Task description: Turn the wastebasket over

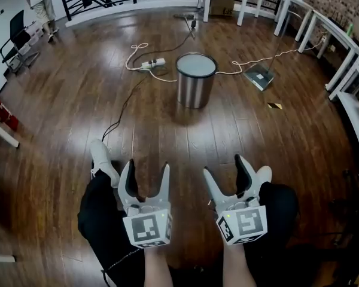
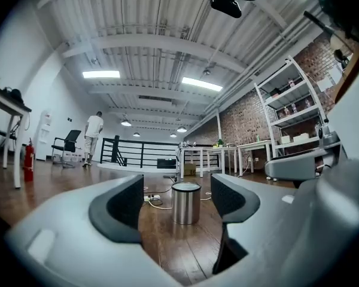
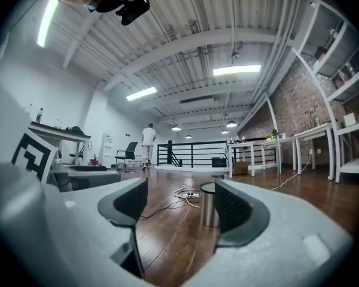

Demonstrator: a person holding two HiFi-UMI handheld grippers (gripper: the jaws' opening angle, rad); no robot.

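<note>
Your left gripper [image 1: 147, 175] and right gripper [image 1: 226, 172] hang level, jaws spread wide with nothing between them. The cylindrical brushed-steel wastebasket [image 1: 196, 79] stands well ahead on the dark wooden floor [image 1: 78, 100]. Close in first, then clamp opposite sides mid-wall before rotating. It stands upright, long axis vertical, pale top face up.

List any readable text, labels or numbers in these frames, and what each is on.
No readable words or numbers.
Only square black-and-white marker patterns on the left gripper and right gripper, not text.
No label shows on the steel cylindrical wastebasket.
Too small to read: red fire extinguisher, brown cardboard box.
</note>
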